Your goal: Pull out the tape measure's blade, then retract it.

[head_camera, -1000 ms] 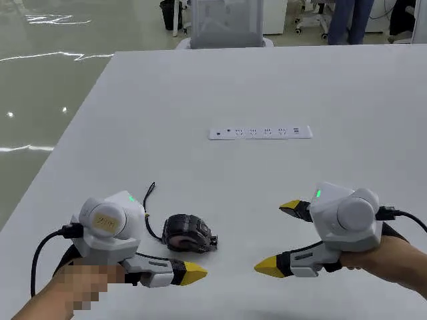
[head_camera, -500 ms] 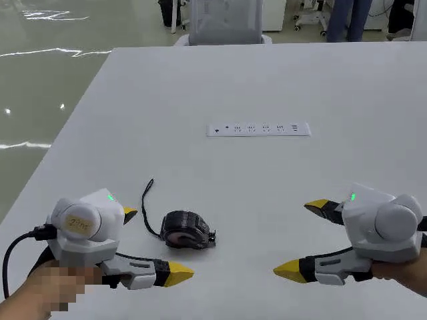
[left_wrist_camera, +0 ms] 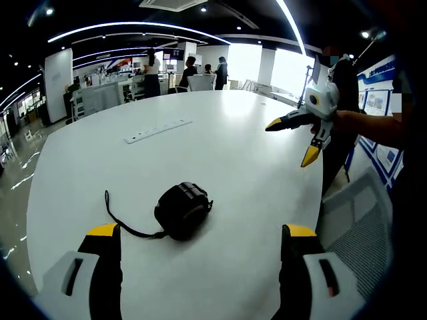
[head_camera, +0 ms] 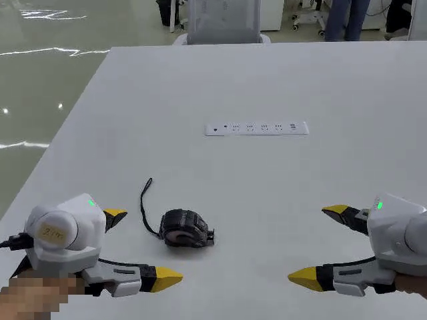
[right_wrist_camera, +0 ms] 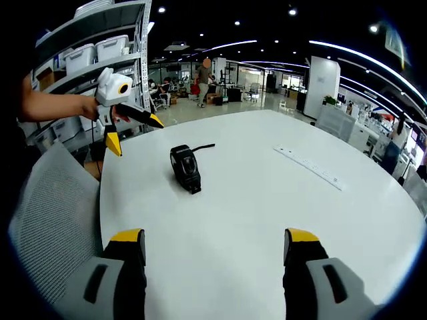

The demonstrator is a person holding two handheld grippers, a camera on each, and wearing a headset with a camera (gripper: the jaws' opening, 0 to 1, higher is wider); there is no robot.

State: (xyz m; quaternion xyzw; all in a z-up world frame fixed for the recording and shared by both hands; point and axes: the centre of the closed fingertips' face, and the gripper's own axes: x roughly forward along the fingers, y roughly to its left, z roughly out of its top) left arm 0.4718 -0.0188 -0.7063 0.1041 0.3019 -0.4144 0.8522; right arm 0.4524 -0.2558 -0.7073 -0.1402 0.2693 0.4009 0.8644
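tape measure [head_camera: 187, 229] lying on white worktop [head_camera: 280, 73], blade wound in, black strap [head_camera: 143, 205] trailing to its far left | left claw [head_camera: 142, 244] spread wide, touching nothing, near the tape measure's left | right claw [head_camera: 315, 243] spread wide, touching nothing, well apart to its right | power strip [head_camera: 257, 129] farther back, mid-worktop

Head view high, looking down; gripper views low, opposed, sharing tape measure [left_wrist_camera: 181, 210].

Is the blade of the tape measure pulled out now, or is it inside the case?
Inside. The tape measure lies on the table with no blade strip extending; only its black strap trails out.
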